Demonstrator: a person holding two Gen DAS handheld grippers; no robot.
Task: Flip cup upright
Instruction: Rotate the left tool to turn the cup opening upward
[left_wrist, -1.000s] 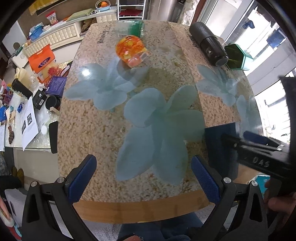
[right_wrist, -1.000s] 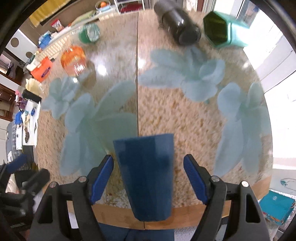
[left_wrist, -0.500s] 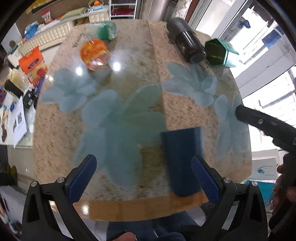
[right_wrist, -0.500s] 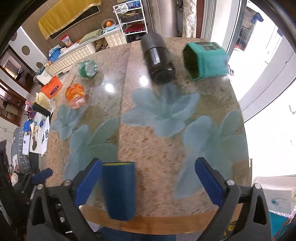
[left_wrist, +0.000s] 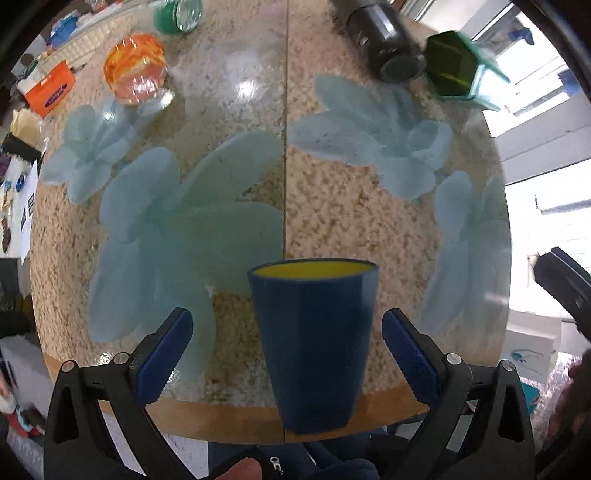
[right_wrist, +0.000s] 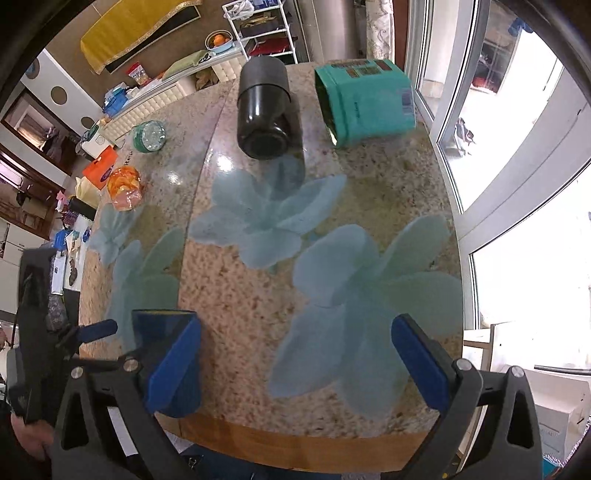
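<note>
A dark blue cup (left_wrist: 314, 343) with a yellow inside stands upright near the table's front edge. In the left wrist view it sits between the open jaws of my left gripper (left_wrist: 291, 362), with gaps on both sides. In the right wrist view the cup (right_wrist: 159, 328) shows at lower left, partly hidden behind the left finger of my open, empty right gripper (right_wrist: 295, 365), which is to the cup's right. The left gripper's blue fingertip (right_wrist: 99, 328) shows beside the cup.
On the flower-patterned table (left_wrist: 332, 206), a black cylinder (right_wrist: 262, 110) and a teal hexagonal tin (right_wrist: 365, 99) lie on their sides at the back. An orange glass (left_wrist: 133, 70) and a green glass (left_wrist: 177, 14) are at the back left. A window is on the right.
My left gripper has swung right and closed in, so the blue cup now sits between its open jaws. My right gripper has moved off to the right, away from the cup.
</note>
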